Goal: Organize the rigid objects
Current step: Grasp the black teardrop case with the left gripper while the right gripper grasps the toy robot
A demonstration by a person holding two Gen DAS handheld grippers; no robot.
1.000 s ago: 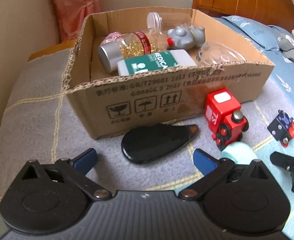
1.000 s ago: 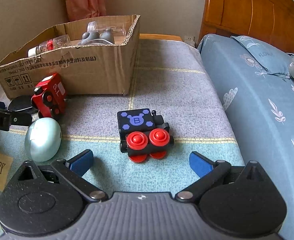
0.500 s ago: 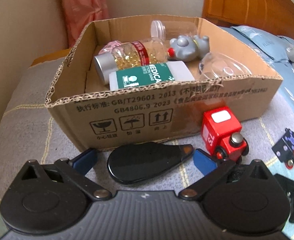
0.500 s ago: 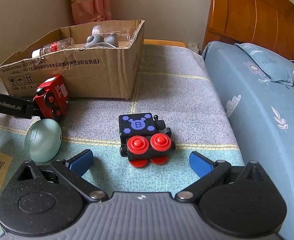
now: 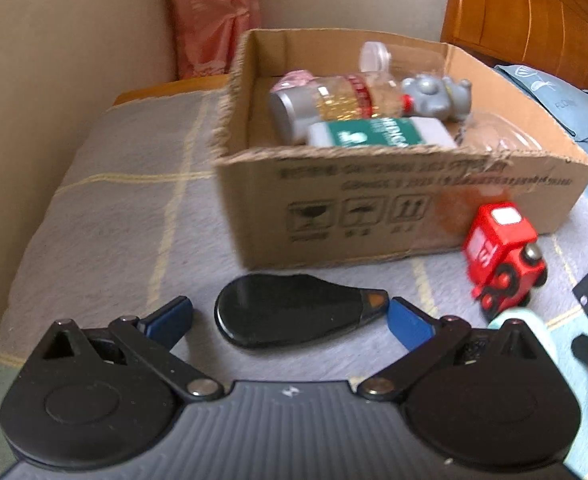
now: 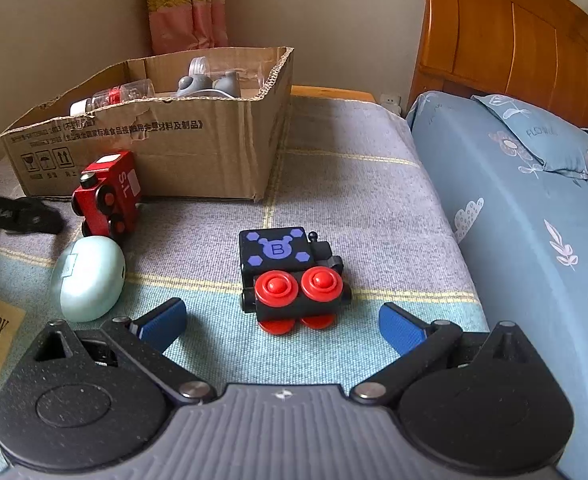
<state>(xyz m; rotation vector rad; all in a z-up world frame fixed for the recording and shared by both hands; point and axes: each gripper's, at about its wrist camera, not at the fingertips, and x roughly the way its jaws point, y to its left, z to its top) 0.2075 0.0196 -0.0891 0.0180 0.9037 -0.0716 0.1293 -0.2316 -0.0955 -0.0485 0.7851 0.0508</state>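
Through my left wrist camera, my left gripper (image 5: 290, 314) is spread wide and low over the blanket (image 5: 126, 184), so its fingers can flank the flat black case (image 5: 294, 314) lying crosswise between them, in front of the cardboard box (image 5: 373, 216) where sorted things lie. Through my right wrist camera, my right gripper (image 6: 282, 322) is likewise wide and empty, with the black toy train (image 6: 290, 276) on its side just ahead, centred between the fingers.
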